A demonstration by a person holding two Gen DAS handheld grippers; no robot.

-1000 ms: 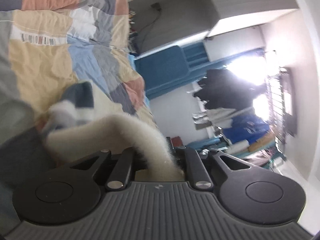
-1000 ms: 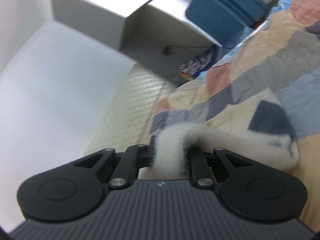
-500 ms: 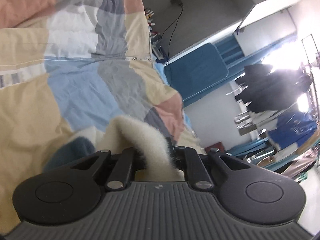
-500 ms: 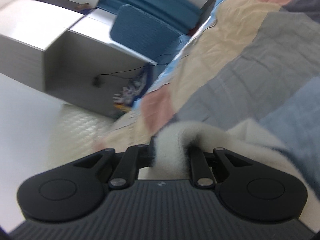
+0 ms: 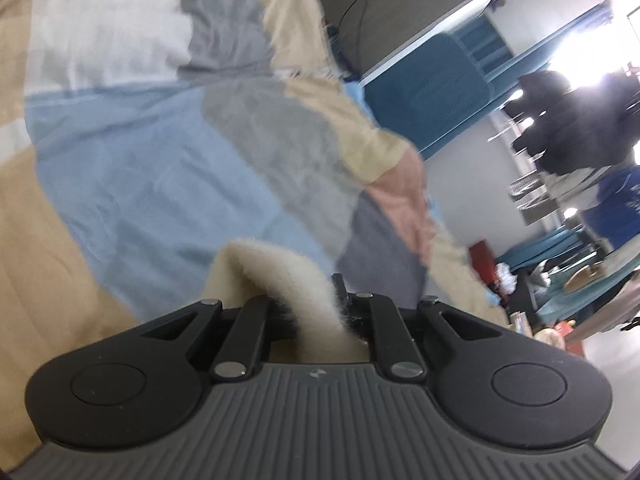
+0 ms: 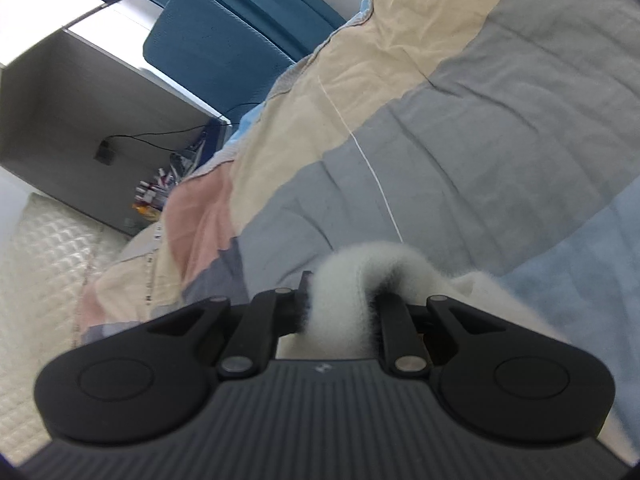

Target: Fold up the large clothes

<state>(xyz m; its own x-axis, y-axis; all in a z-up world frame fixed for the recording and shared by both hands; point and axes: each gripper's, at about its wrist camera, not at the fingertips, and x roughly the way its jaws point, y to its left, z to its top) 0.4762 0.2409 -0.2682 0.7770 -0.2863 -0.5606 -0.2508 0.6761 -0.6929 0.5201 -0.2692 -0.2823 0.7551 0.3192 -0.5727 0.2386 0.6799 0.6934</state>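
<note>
Clearly both grippers had hold of the same fleece, a pale fluffy garment. On the left, the left gripper [image 5: 316, 312] had its jaws almost closed on a cream fold of the fleece [image 5: 276, 276], which rose in a hump just past the fingers and dropped toward the bed. On the right, the right gripper [image 6: 340, 312] was likewise nearly closed, pinching a white roll of fleece [image 6: 368, 276] that arched over to the right and spread low over the quilt.

The risk, as I judged it, lay in the thin bite: each pair of jaws held only a narrow bunched edge, so a quick pull or uneven lowering could let the pile slip out, or lay the fold down crooked. The left view was blurred, which hinted at speed.

Below lay a patchwork quilt [image 5: 132, 168] in blue, grey, cream and pink, rumpled over the bed. Beyond it stood a blue chair [image 6: 208, 44], a grey cabinet [image 6: 80, 92] with a cable, dark hanging clothes [image 5: 568, 124] and a bright window [image 5: 600, 40]
</note>
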